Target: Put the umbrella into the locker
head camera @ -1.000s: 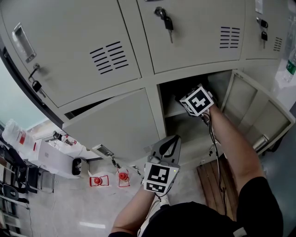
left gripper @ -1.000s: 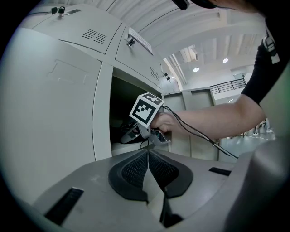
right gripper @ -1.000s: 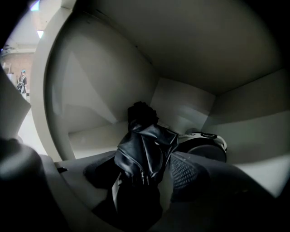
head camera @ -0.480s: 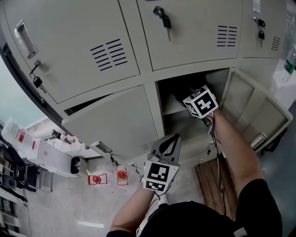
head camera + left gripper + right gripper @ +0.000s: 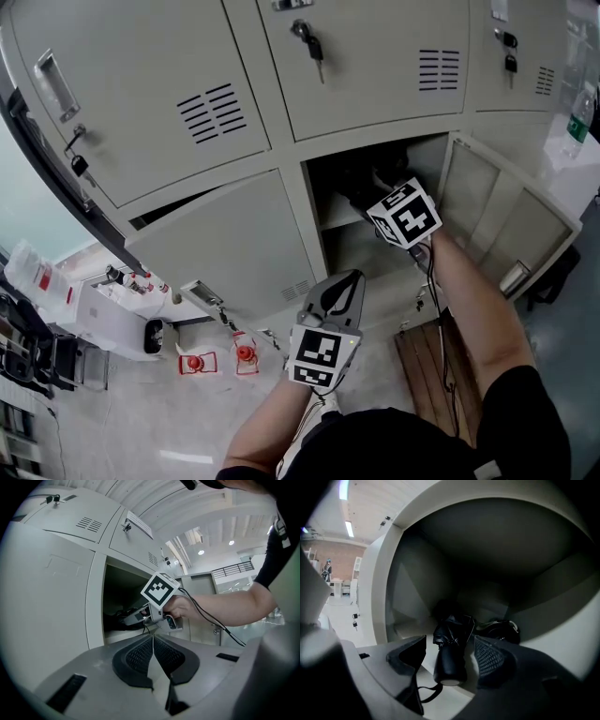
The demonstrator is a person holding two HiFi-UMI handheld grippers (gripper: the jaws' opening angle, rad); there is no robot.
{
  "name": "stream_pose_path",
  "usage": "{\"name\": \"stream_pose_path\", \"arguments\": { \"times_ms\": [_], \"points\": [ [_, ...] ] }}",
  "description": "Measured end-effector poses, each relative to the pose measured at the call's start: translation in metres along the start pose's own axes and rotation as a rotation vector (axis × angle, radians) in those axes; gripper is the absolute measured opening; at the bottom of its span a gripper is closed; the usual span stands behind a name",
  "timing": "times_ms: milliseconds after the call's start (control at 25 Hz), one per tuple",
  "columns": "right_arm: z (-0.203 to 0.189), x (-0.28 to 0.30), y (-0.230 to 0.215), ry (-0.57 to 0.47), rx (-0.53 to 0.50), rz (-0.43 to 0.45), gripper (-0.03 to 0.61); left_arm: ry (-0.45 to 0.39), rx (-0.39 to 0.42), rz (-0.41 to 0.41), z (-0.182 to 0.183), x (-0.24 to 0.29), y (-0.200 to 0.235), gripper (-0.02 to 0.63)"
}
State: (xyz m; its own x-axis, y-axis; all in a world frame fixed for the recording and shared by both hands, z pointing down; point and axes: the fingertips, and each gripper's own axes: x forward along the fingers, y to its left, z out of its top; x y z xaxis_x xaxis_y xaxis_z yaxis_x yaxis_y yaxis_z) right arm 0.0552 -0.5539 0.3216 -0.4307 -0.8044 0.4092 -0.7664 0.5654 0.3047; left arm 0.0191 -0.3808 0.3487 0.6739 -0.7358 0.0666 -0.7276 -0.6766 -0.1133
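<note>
A folded black umbrella (image 5: 450,656) lies on the shelf inside the open locker compartment (image 5: 328,225), handle end towards me. My right gripper (image 5: 450,641) is open at the compartment's mouth. Its jaws stand either side of the umbrella's handle end without closing on it. In the head view the right gripper (image 5: 386,202) is mostly hidden behind its marker cube, and the umbrella (image 5: 361,183) is only a dark shape. My left gripper (image 5: 353,279) hangs lower, in front of the lockers, shut on nothing. The left gripper view shows its jaws (image 5: 153,637) pressed together and the right gripper (image 5: 129,617) at the opening.
The compartment's door (image 5: 511,216) swings open to the right. A second dark object (image 5: 500,630) lies beside the umbrella. The lower left door (image 5: 225,248) is ajar; keys (image 5: 311,42) hang from upper doors. On the floor are a wooden pallet (image 5: 433,366), red items (image 5: 246,356) and white boxes (image 5: 103,314).
My right gripper has drawn back a little from the compartment, towards the lower right relative to the locker. The left gripper has stayed where it was.
</note>
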Motion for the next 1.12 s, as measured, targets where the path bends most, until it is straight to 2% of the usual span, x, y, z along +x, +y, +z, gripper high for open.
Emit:
{"name": "stream_pose_path", "arguments": {
  "times_ms": [600,880,1120],
  "points": [
    [-0.009,-0.062,0.028,-0.085,-0.012,0.042,0.359,0.005,-0.003,-0.011,-0.001,-0.005,-0.041,0.02],
    [-0.024,-0.093,0.041,-0.125,0.014,0.061,0.357,0.007,-0.013,0.004,-0.003,-0.013,-0.063,0.02],
    [-0.041,-0.112,0.054,-0.147,0.047,0.08,0.32,0.015,-0.023,0.036,-0.008,-0.023,-0.077,0.02]
  ]
}}
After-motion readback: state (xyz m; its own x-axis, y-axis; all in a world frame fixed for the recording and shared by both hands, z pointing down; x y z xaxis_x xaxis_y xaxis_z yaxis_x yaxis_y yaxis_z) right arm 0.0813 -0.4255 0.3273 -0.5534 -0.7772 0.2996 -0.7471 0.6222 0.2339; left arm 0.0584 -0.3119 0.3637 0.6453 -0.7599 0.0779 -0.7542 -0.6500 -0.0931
